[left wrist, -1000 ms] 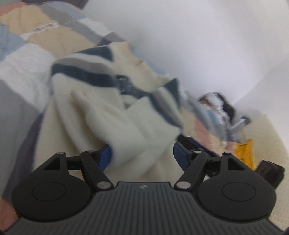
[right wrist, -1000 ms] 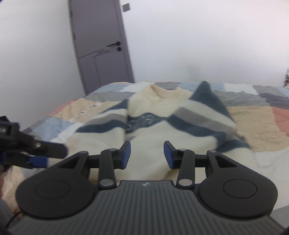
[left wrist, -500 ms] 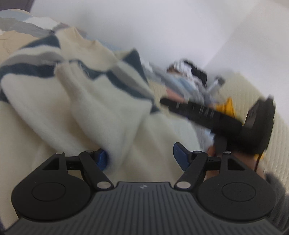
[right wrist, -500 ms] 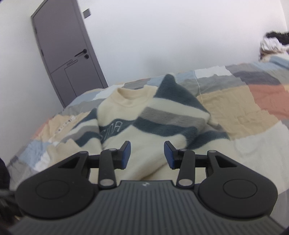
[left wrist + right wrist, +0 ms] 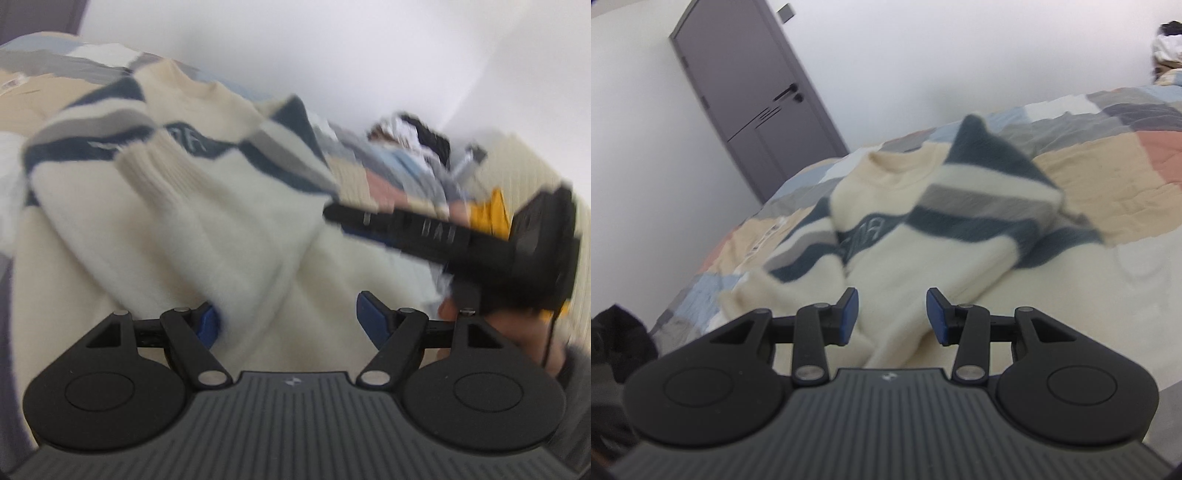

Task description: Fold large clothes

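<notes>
A cream sweater (image 5: 923, 251) with navy and grey stripes lies on the bed, collar away from me and both sleeves folded in over the body. In the left wrist view the sweater (image 5: 192, 206) fills the middle, one cream sleeve running down between the jaws. My left gripper (image 5: 288, 321) is open, low over the hem. My right gripper (image 5: 892, 315) is open, its jaws on either side of a cream fold, not closed on it. It also shows from the side in the left wrist view (image 5: 443, 236), over the sweater's right edge.
A patchwork quilt (image 5: 1108, 170) covers the bed. A grey door (image 5: 753, 96) stands at the back left. A heap of clothes (image 5: 413, 140) and a yellow item (image 5: 491, 214) lie by the wall, near a cream ribbed surface (image 5: 524, 166).
Both grippers stayed open. The left view has swung to the right, bringing the right gripper into sight. The right gripper has tilted and dropped closer to the sweater's lower fold.
</notes>
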A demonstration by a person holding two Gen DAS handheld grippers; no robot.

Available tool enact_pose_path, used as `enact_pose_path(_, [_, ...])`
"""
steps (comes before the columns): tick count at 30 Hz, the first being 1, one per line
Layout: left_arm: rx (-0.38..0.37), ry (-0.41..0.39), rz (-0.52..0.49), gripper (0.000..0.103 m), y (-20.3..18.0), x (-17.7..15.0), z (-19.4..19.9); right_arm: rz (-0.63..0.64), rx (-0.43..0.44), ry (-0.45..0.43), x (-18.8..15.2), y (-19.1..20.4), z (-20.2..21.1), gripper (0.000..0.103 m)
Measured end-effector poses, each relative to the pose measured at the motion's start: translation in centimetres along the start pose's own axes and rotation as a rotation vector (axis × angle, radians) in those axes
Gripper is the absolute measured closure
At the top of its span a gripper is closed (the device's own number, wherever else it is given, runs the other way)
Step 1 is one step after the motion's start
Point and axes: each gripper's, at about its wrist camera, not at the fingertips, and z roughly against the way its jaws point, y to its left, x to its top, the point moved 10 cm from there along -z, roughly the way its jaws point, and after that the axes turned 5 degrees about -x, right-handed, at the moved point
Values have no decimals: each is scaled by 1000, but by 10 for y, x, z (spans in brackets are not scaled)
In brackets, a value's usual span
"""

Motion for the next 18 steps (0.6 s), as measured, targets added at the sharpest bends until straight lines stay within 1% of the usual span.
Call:
enact_pose_path(1, [5,-15,33,23,3,3,5,11,8,5,-2,3,-1,58])
enact_pose_path(2, [17,-28,67,20,7,6,10,21,16,8,-3,6,-1,58])
enact_pose_path(3, [41,-36,96,17,13,7,14,30,22,10,-4,9,-2,58])
enact_pose_path(4, [64,-41,115,17,18,7,17,42,27,11,-5,12,-2,58])
enact_pose_path(8, [123,-63,154,15,32,13,33,90,27,17,-10,21,-3,58])
enact_pose_path(11, [147,-95,164,11,36,18,47,128,33,20,-16,32,-1,58])
enact_pose_path(13, [166,-117,171,11,38,21,55,158,44,26,-22,43,0,58])
enact_pose_path(16, [227,-166,160,11,45,29,75,209,57,37,-29,60,-1,58])
enact_pose_path(18, [240,-199,161,11,52,35,87,224,65,45,-32,72,-3,58])
